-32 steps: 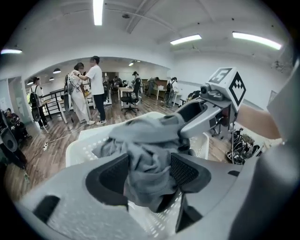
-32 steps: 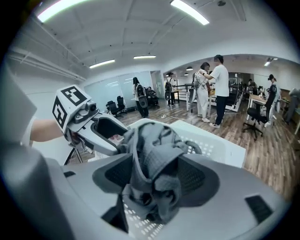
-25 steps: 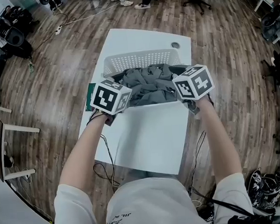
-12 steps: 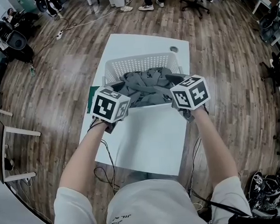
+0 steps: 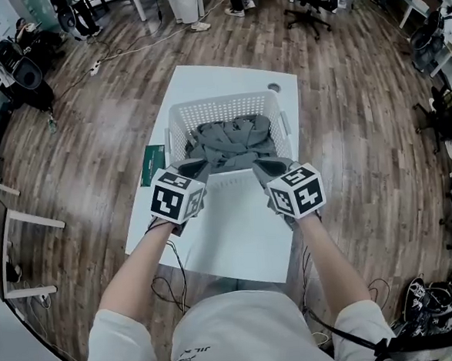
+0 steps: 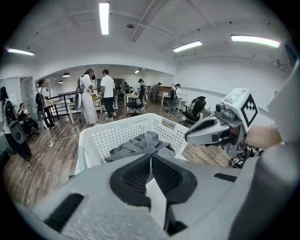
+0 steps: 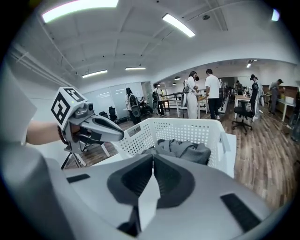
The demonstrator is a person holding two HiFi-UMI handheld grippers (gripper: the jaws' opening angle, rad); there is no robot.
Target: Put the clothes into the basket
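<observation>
Heaped in a crumpled grey mound, the clothes [image 5: 227, 141] are seen inside the white perforated basket [image 5: 224, 102], which stands on the far half of the white desk [image 5: 238, 240]. No part of the fabric is seen outside the basket.

The left tongs [image 5: 193, 169] are held by the near left corner of the basket and the right tongs [image 5: 276, 167] by the near right corner, each pointed forward and somewhat down. Whether either tip touches the rim cannot be told. Both pairs have just been closing. In the left gripper view the two dark ribbed pads are seen pressed together with nothing caught between them, only bare desk showing below. The same is seen in the right gripper view, where the pads meet along one thin line and hold nothing. Each pair is visible from the other's camera (the marker cube rides behind the jaws).

A flat green item [image 5: 154, 164] is laid at the desk's left edge, just beside the basket. A small round hole [image 5: 274, 88] is set in the desk's far right corner. Several people [image 6: 97, 96] are standing among other furniture on the wooden floor [image 5: 346, 129] beyond.
</observation>
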